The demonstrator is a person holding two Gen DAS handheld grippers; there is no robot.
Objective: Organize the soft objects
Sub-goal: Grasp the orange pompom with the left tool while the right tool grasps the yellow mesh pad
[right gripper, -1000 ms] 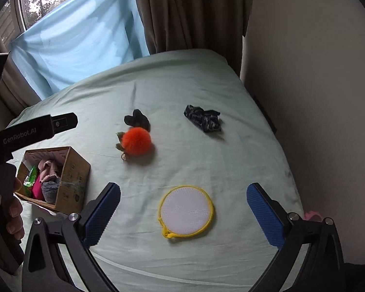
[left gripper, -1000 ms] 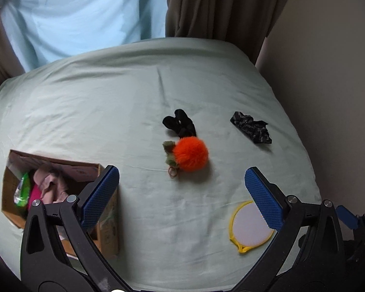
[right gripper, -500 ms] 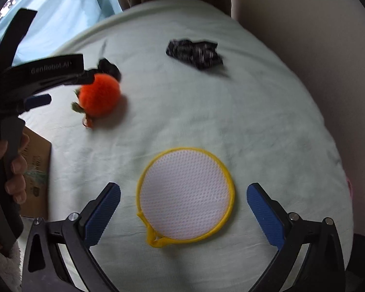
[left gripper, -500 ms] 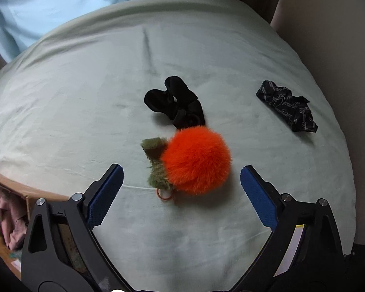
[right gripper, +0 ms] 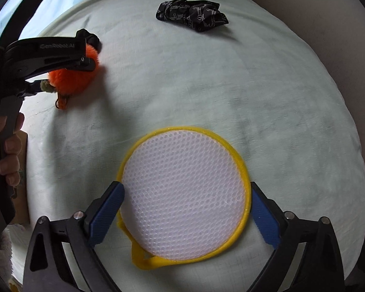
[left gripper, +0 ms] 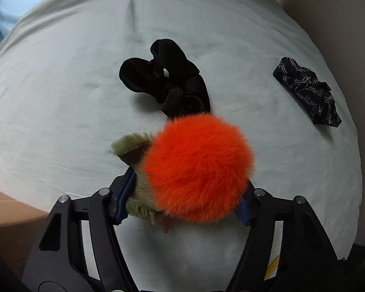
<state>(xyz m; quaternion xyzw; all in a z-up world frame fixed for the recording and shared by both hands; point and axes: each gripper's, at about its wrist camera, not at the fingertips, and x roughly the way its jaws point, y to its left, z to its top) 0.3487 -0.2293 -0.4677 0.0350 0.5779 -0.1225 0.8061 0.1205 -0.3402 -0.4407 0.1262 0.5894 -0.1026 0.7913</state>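
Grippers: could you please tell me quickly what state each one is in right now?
Left gripper: closing around the orange pom-pom.
Right gripper: open, closing, straddling the yellow-rimmed mesh pad.

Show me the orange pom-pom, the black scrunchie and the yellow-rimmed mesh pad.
orange pom-pom (left gripper: 198, 168), left wrist view, middle of the fur ball.
black scrunchie (left gripper: 165, 82), left wrist view, gathered fabric near its centre.
yellow-rimmed mesh pad (right gripper: 185, 192), right wrist view, centre of the white mesh.

orange pompom (left gripper: 197, 168), yellow-rimmed white pad (right gripper: 185, 214)
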